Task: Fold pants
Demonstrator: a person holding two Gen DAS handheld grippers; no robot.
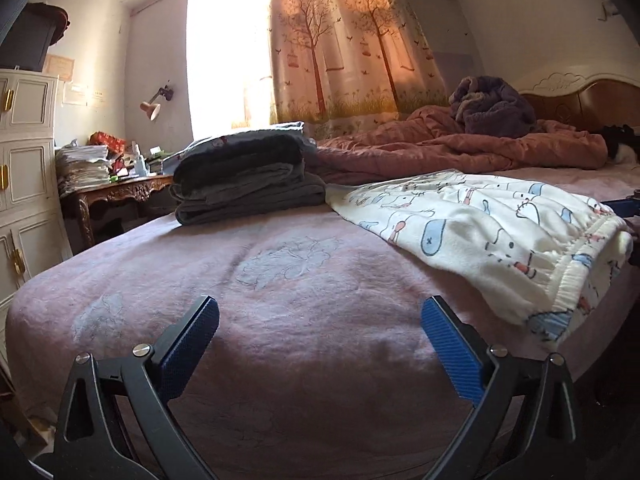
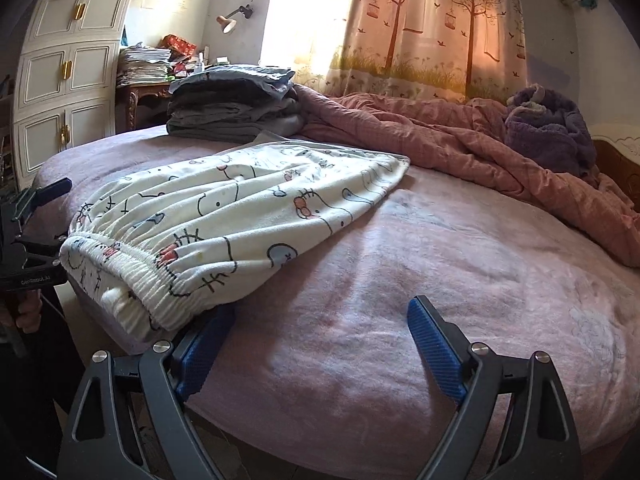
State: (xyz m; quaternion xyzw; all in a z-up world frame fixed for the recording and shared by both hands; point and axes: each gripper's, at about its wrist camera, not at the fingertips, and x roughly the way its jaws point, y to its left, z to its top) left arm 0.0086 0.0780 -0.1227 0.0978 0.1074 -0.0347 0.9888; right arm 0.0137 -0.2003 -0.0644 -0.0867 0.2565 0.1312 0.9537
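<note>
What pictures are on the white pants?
Cartoon cat faces with pink bows on the pants; clearest in the right wrist view.

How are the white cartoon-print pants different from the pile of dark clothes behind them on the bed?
The white cartoon-print pants are light with printed figures; the pile of dark clothes is mostly plain grey. The pants lie as one low, flat piece near the bed's edge; the pile is several folded layers, standing higher and farther back. The pants show a gathered elastic waistband; the pile shows only folded edges. Both rest on the pink bed cover.
</note>
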